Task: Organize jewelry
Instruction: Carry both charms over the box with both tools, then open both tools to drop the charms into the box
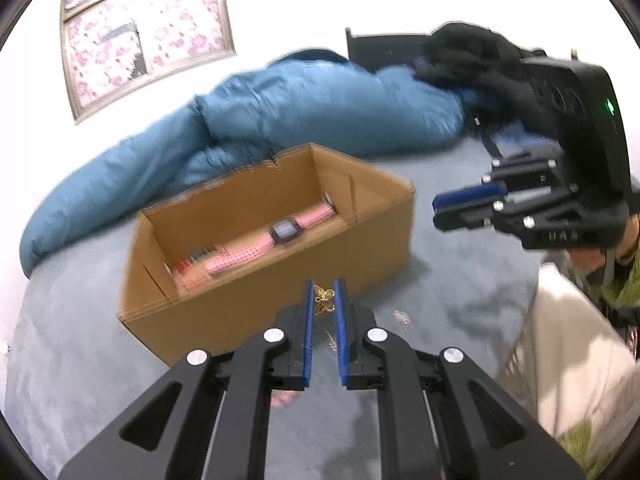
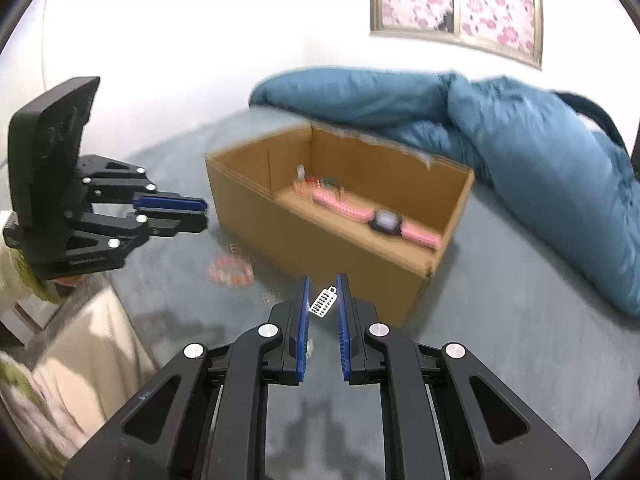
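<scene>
A: Tongs first. What does each pair hold?

B: The left tongs (image 1: 324,300) are clenched on a gold butterfly charm (image 1: 323,299), pinched between the blue pads near their tips. The right tongs (image 2: 323,300) grip a small silver tag-shaped charm (image 2: 323,302), which sits tilted between the pads.

A: And the cardboard box (image 2: 320,236)?

B: It lies on the grey bed (image 2: 500,340), open at the top, at 12 o'clock of both pairs and near their tips. Inside, a pink watch (image 2: 378,220) lies along the floor of the box, with blurred beaded pieces (image 2: 320,182) at its far end.

A: What stands around or in the way?

B: A blue duvet (image 2: 500,140) is heaped just behind the box, from 12 to 3 o'clock in the right wrist view. A red beaded item (image 2: 230,270), blurred, lies on the bed at 10 o'clock of the right tongs. The near wall of the box stands between each charm and the box interior. A floral-curtained window (image 2: 456,4) hangs on the wall behind.
</scene>
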